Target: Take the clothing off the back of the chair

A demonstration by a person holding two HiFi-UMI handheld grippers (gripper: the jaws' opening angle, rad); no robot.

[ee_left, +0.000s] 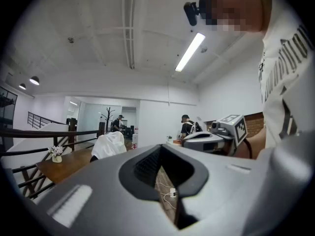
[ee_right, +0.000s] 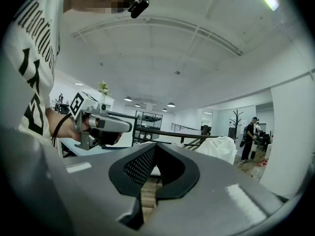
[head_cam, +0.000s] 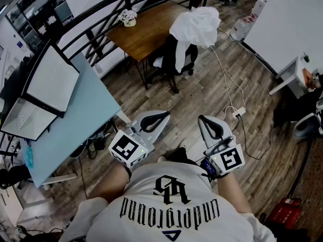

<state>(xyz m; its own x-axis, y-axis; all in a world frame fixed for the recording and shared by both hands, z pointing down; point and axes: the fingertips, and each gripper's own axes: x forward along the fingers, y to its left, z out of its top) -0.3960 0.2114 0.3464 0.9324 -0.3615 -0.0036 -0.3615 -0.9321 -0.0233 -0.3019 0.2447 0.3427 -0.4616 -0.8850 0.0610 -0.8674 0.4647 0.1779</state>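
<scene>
A white garment (head_cam: 197,25) is draped over the back of a dark chair (head_cam: 177,59) that stands at a wooden table (head_cam: 146,29), well ahead of me. It also shows as a pale heap, the garment (ee_left: 109,145) in the left gripper view and the garment (ee_right: 219,148) in the right gripper view. My left gripper (head_cam: 164,116) and right gripper (head_cam: 203,119) are held level close to my body, far short of the chair. Both are shut with nothing between their jaws.
A light blue table (head_cam: 75,120) with a laptop (head_cam: 25,117) and a monitor (head_cam: 50,77) stands at my left. A black railing (head_cam: 96,29) runs behind it. A white cable and power strip (head_cam: 237,112) lie on the wooden floor. A white table (head_cam: 292,72) is at right.
</scene>
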